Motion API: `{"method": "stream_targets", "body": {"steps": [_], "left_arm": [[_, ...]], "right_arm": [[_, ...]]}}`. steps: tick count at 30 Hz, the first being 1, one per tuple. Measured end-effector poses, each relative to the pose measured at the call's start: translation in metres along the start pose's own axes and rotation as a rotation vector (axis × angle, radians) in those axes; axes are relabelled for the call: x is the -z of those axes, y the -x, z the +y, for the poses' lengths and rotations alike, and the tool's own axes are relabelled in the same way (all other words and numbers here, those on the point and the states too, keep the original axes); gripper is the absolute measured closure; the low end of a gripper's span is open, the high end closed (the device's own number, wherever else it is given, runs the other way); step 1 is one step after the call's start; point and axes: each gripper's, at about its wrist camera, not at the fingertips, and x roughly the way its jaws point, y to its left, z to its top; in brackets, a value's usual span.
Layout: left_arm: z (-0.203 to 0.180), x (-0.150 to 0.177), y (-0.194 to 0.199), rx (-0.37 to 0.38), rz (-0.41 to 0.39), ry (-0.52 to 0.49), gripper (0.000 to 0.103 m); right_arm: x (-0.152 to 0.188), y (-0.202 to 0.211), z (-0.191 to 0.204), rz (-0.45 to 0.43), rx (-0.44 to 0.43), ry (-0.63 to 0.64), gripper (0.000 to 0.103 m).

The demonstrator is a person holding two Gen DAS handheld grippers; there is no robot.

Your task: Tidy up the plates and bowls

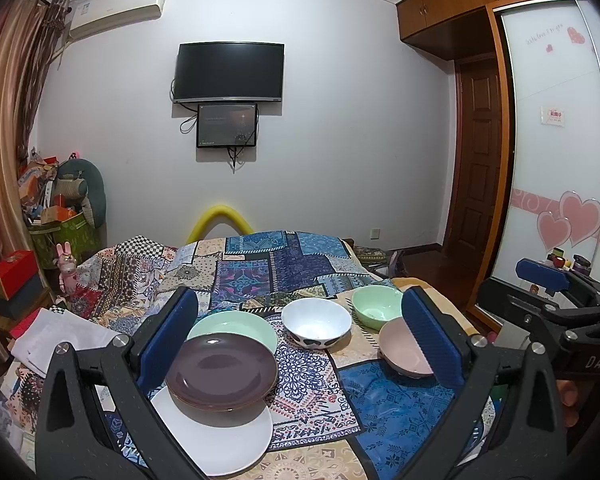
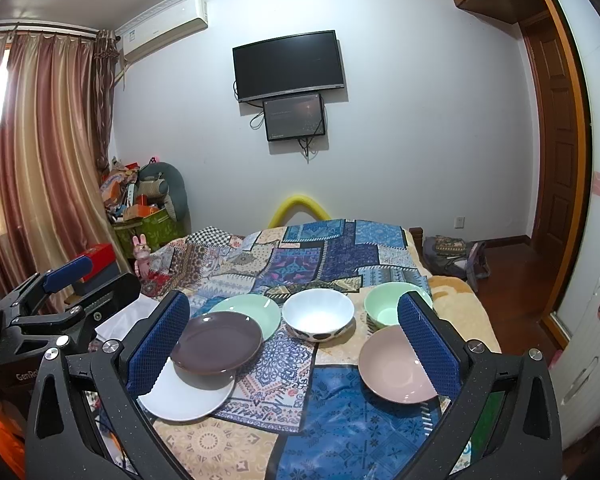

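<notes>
Right wrist view: both grippers, left [image 1: 300, 344] and right [image 2: 294, 344], spread and empty; pink bowl [image 2: 396, 364], near right, likely rigid, slick, breakable; grip by rim.

left gripper [image 1: 300, 336]: black frame, blue textured pads, silver screws | right gripper [image 2: 294, 334]: same, lettering possibly "DAS"

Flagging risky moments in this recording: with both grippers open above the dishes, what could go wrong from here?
1. The brown plate rests unevenly across the white plate and green plate; nudging one could make it slide.
2. The dishes sit on a soft patchwork blanket, so the spotted bowl may tip if pressed.
3. The pink bowl and green bowl sit close together; a finger of the right gripper could knock the neighbour.
</notes>
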Motion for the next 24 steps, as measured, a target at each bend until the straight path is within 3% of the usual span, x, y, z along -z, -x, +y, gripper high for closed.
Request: {"method": "stream_targets", "body": {"steps": [24], "left_arm": [[0.0008,0.0022,-0.0018,0.007,0.007,0.012,0.0]], "right_arm": [[0.005,-0.0038,0.002,0.01,-0.008,-0.008,0.0]]}}
